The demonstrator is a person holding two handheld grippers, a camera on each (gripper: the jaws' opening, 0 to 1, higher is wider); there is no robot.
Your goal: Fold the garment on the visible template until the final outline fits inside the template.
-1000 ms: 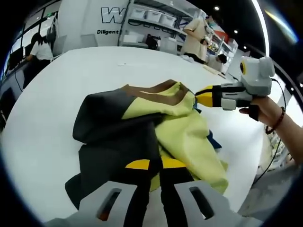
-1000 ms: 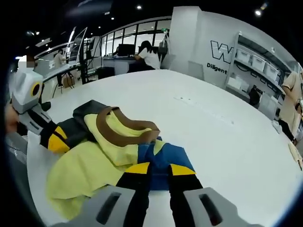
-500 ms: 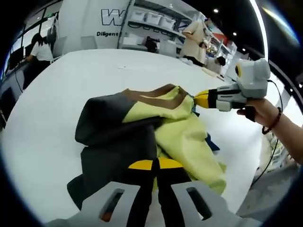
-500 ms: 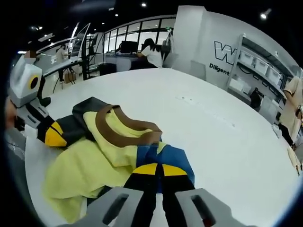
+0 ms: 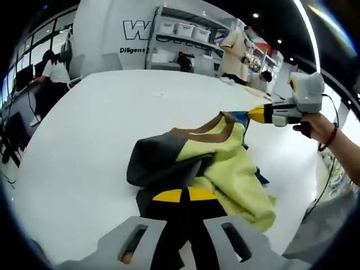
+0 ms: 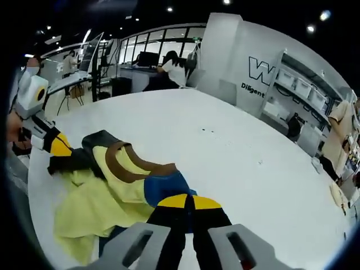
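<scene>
The garment point(image 5: 225, 163) is yellow with a dark grey part, a brown collar band and a blue part, and it lies bunched on the white table point(image 5: 84, 124). My left gripper point(image 5: 183, 195) is shut on the dark grey fabric at the near edge. My right gripper point(image 5: 256, 114) comes in from the right in the left gripper view and pinches the blue and brown corner, pulling it up. In the right gripper view my right gripper point(image 6: 184, 201) is shut on the blue part of the garment point(image 6: 95, 197). My left gripper point(image 6: 56, 145) grips the grey sleeve at the far left.
The table point(image 6: 253, 180) stretches wide and bare beyond the garment. Shelves with white bins point(image 5: 180, 28) stand behind it, with a person point(image 5: 233, 48) next to them. Another person point(image 6: 174, 70) sits at a desk. A hand point(image 5: 318, 126) holds the right gripper.
Both grippers went from slightly open to shut on the garment a second ago. They have since pulled apart and up, dragging the cloth along the table and drawing the collar end out.
</scene>
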